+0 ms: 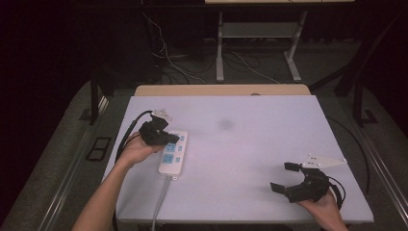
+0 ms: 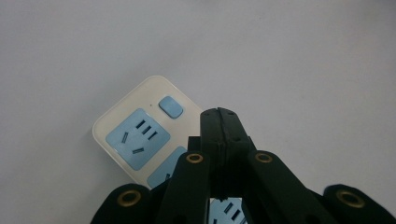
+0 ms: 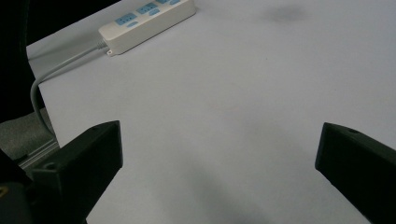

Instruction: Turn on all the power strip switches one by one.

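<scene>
Two grippers: left gripper [image 1: 169,138] fingers together above power strip [image 1: 174,153]; right gripper [image 1: 284,177] fingers apart, holding nothing.

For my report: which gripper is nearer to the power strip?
Left. The left gripper, jaws shut, is over the power strip; the right gripper, jaws open, is far across the table.

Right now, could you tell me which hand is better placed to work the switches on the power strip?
Left. Its gripper, fingers shut, hovers over the power strip; the right gripper is open, far across the table.
</scene>
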Tool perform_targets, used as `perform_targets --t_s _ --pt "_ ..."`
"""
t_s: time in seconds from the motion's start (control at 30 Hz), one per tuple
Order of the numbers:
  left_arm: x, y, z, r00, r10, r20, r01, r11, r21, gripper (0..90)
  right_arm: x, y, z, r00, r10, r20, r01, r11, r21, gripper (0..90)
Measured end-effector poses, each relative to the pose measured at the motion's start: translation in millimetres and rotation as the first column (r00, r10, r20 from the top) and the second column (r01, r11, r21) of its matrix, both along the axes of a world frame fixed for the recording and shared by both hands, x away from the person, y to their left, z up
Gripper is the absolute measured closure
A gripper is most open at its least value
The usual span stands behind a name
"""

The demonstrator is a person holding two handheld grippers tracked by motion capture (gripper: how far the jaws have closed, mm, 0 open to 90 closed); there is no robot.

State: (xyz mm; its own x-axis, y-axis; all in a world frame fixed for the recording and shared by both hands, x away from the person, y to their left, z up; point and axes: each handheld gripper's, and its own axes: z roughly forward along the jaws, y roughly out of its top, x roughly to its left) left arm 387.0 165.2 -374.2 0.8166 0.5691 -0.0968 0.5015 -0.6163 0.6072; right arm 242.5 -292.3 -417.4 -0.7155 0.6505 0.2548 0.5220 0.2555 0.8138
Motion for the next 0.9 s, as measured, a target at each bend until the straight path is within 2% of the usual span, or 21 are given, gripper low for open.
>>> perform_targets --t_s 0.9 --pt "9.0 -14.3 -21.6 0.9992 -0.019 -0.034 0.02 0.9987 0.047 89.3 0.0 0.5 -0.5 1.0 0.008 -0.001 -0.008 0.9999 -0.007 0.5"
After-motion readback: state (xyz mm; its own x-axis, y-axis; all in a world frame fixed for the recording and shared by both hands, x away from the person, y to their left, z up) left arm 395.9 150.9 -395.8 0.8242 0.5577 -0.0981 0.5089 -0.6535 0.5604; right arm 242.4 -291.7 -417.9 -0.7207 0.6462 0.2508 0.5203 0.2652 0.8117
